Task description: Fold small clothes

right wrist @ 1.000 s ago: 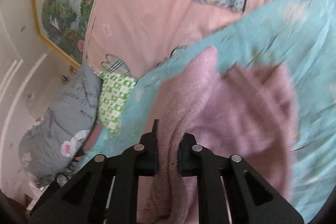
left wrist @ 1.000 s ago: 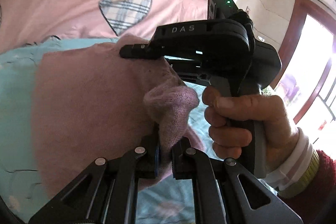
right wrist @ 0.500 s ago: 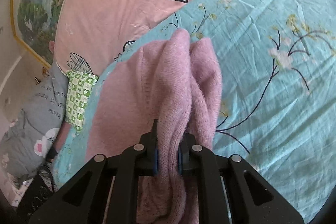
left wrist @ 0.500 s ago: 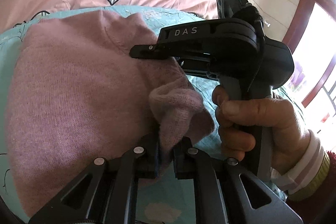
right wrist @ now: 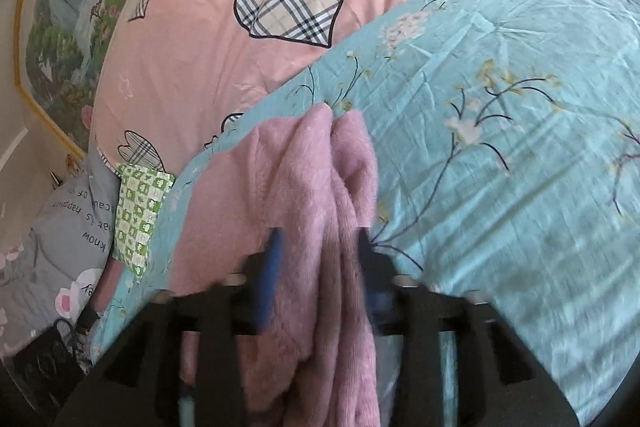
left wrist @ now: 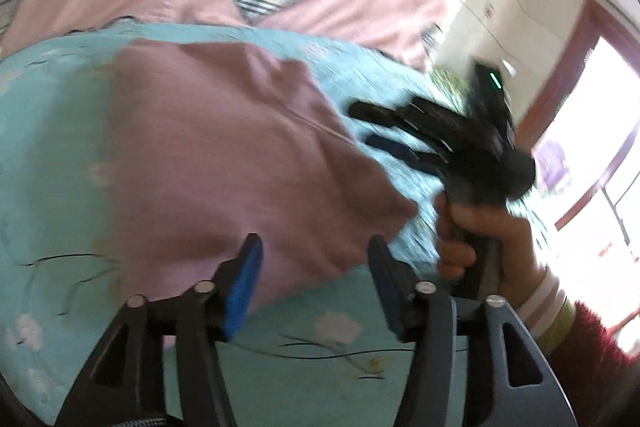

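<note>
A small pink knitted garment (left wrist: 224, 155) lies folded on the light blue flowered sheet (left wrist: 52, 131). My left gripper (left wrist: 314, 259) is open, its blue pads apart just above the garment's near edge, holding nothing. My right gripper (left wrist: 384, 131) shows in the left wrist view to the right of the garment, open and blurred. In the right wrist view the right gripper (right wrist: 318, 255) stands open with a bunched fold of the pink garment (right wrist: 320, 179) lying loose between its fingers.
A pink quilt with plaid hearts (right wrist: 224, 39) lies beyond the blue sheet (right wrist: 500, 147). A grey pillow (right wrist: 52, 239) and a green checked cloth (right wrist: 140, 211) lie at the left. A window and door frame (left wrist: 592, 131) are at the right.
Both grippers have opened and let go of the pink garment. It now lies flat on the sheet. The right gripper has drawn off to the right.
</note>
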Action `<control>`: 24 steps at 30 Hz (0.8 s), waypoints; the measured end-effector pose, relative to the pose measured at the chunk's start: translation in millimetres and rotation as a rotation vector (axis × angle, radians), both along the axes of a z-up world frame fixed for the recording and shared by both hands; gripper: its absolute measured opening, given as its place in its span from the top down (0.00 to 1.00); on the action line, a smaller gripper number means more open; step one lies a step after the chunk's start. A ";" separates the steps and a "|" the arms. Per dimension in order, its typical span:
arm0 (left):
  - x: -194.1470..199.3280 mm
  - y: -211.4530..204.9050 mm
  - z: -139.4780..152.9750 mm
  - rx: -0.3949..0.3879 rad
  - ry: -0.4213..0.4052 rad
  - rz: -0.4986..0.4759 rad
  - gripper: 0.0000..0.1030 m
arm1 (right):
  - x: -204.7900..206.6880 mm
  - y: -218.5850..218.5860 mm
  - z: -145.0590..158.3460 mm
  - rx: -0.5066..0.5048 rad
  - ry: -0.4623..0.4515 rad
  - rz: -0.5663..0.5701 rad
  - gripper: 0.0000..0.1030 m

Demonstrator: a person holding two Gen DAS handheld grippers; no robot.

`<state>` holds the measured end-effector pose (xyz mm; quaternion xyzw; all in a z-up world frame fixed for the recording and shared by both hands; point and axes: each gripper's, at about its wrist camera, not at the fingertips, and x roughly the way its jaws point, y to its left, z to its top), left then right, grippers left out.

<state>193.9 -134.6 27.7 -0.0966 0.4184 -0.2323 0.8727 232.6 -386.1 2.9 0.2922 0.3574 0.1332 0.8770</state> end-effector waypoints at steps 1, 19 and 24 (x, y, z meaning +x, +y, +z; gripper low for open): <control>2.1 12.2 2.2 -0.014 0.003 0.029 0.41 | -2.8 -0.3 -0.1 0.003 -0.012 0.012 0.30; 107.8 103.6 -51.1 -0.247 0.253 0.162 0.28 | 33.7 10.6 -30.5 0.035 0.034 0.125 0.21; 128.4 93.8 -80.0 -0.256 0.278 0.163 0.19 | 31.3 10.9 -31.2 0.058 0.009 0.156 0.19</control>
